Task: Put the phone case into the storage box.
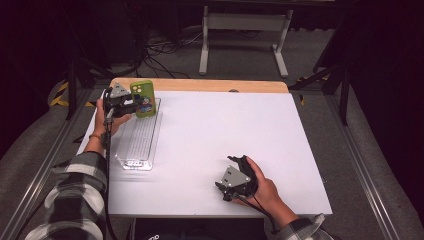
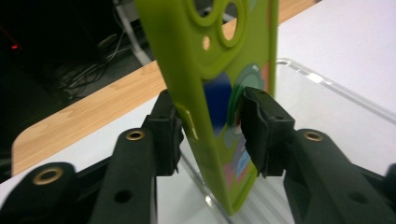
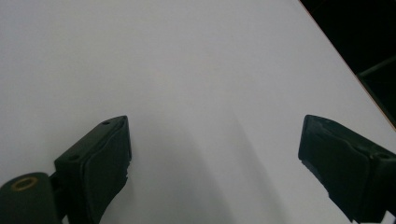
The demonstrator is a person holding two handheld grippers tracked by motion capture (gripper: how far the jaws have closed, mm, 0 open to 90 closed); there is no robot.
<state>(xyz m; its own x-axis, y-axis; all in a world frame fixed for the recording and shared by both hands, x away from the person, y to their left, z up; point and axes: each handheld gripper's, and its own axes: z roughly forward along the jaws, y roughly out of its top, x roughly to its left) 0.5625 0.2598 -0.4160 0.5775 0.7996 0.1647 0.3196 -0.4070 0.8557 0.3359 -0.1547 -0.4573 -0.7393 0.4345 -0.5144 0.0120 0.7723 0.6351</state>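
Note:
A lime-green phone case [image 1: 143,98] with coloured stickers stands upright in my left gripper [image 1: 131,106], held over the far end of a clear plastic tray [image 1: 131,161]. In the left gripper view both black jaws press the green case [image 2: 219,70] from either side above the tray's rim [image 2: 327,81], so my left gripper [image 2: 211,128] is shut on it. My right gripper [image 1: 236,161] rests on the white table near the front, jaws spread wide. The right gripper view shows its two pads [image 3: 100,158] far apart over bare white tabletop, with my right gripper [image 3: 215,156] open and holding nothing.
The white tabletop [image 1: 225,125] has a wooden strip [image 1: 210,85] along its far edge. Beyond it are a white desk frame [image 1: 245,30] and cables on the floor. Metal rails run along both sides of the table.

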